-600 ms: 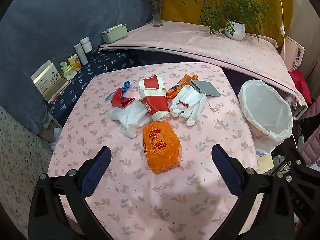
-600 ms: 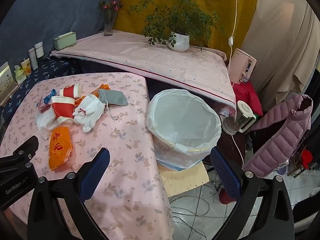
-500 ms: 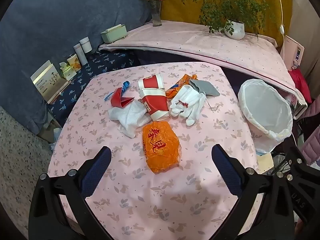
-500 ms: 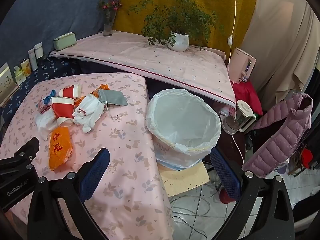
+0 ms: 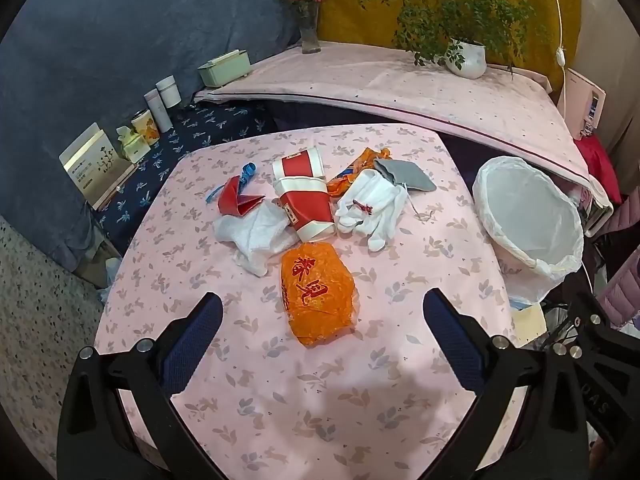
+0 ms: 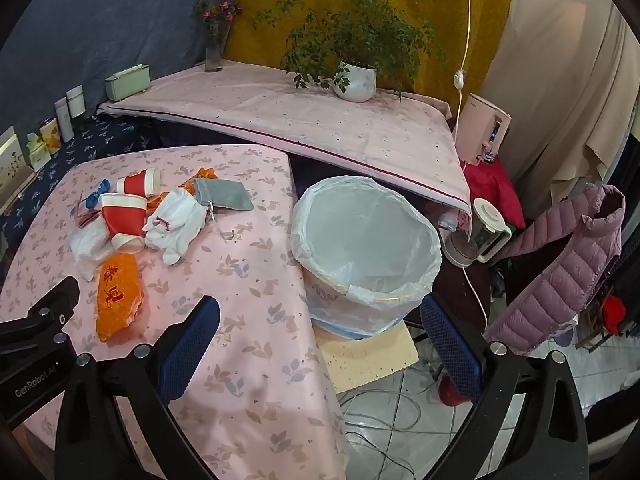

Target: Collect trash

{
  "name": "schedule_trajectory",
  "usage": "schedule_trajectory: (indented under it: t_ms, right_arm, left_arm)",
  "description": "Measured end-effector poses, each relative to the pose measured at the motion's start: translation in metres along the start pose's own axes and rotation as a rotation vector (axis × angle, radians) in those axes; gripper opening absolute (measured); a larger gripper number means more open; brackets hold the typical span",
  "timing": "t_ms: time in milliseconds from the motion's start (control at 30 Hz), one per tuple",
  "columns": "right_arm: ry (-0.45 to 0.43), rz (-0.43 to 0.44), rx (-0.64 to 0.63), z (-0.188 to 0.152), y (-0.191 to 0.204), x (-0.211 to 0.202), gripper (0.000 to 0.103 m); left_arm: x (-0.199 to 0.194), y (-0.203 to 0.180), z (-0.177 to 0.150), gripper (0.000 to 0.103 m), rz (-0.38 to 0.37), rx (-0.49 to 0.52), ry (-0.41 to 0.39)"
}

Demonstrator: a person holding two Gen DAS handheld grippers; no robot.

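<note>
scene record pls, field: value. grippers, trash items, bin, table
left gripper: open, empty, above the table facing the orange wrapper
right gripper: open, empty, aimed at the bin
table: pink leaf-print cloth
orange wrapper: nearest piece, lying alone in front of the pile
pile: two red-white paper cups, white gloves, crumpled white plastic, grey pouch
bin: white liner, beside the table's right edge; looks empty apart from the liner
trash collected: none visible

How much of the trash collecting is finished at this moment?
Nothing looks done: the lined bin beside the table holds no trash. Nothing is in hand either; the left gripper and right gripper are open and empty. Left on the table: the orange bag, red paper cups, white gloves, gray pouch and crumpled white plastic.
</note>
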State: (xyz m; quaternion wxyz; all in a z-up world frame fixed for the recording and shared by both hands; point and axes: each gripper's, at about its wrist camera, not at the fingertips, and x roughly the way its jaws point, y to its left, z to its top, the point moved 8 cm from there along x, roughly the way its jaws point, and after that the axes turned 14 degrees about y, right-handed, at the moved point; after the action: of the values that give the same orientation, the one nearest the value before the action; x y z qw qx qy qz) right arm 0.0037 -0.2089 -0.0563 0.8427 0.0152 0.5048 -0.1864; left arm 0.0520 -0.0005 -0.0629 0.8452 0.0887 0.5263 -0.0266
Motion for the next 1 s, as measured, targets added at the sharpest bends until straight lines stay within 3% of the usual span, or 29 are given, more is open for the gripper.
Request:
schedule_trajectory:
  t_ms: [1000]
  right_arm:
    - [0.001,0.003,0.004,-0.001,0.0,0.001,0.096]
  left_arm:
    - [0.002,-0.018,-0.001,0.096,-0.007,0.004,0.0]
